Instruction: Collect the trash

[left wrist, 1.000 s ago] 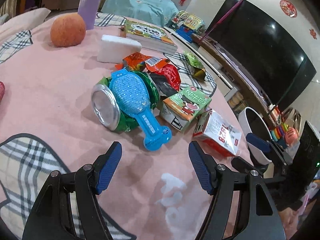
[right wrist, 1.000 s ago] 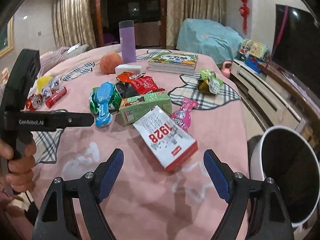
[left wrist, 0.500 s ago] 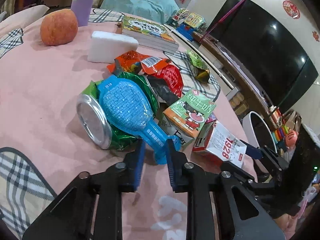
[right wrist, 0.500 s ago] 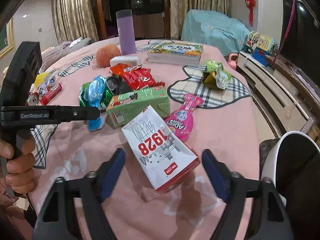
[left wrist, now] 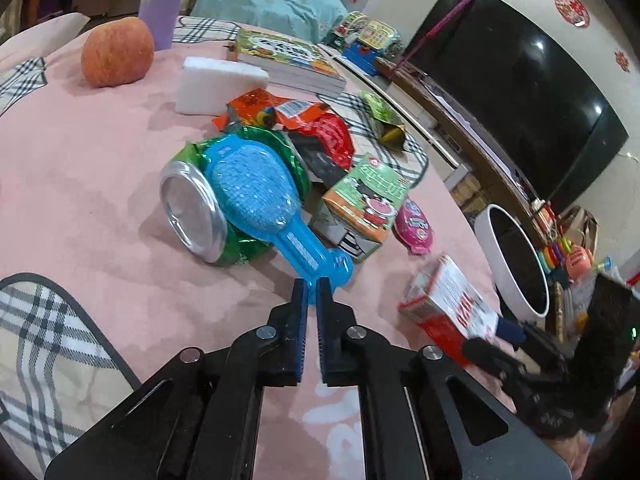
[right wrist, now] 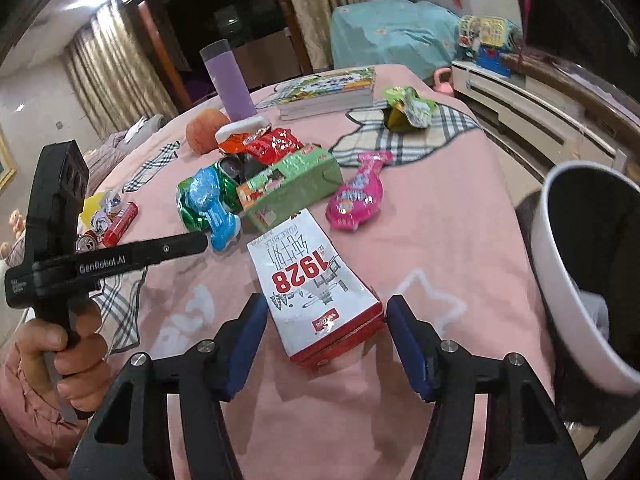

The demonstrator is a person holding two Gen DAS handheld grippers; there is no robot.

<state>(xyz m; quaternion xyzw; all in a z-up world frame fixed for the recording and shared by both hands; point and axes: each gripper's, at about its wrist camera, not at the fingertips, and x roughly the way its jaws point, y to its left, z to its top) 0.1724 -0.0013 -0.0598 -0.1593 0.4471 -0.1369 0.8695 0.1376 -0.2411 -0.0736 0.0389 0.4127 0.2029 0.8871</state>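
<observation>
My left gripper [left wrist: 311,286] is shut on the tail of a blue plastic packet [left wrist: 256,192], which lies over a crushed green can [left wrist: 192,212] on the pink tablecloth. In the right wrist view the same gripper [right wrist: 204,242] pinches that packet [right wrist: 208,200]. My right gripper [right wrist: 324,316] straddles the near end of a white and red milk carton [right wrist: 316,280] marked 1928. Its jaws are closing, with thin gaps still showing beside the carton. A white bin [right wrist: 560,280] with a black liner stands off the table's right edge.
A green drink carton [right wrist: 288,188], pink pouch [right wrist: 356,196], red and orange wrappers [left wrist: 320,128] and green foil wrapper [right wrist: 408,108] lie around. Farther back are a white block [left wrist: 220,84], an apple [left wrist: 116,52], a book [left wrist: 288,56] and a purple bottle [right wrist: 232,84].
My left gripper went from wide open to shut on the blue packet's tail. My right gripper rolled, came forward over the milk carton and narrowed its jaws around it.
</observation>
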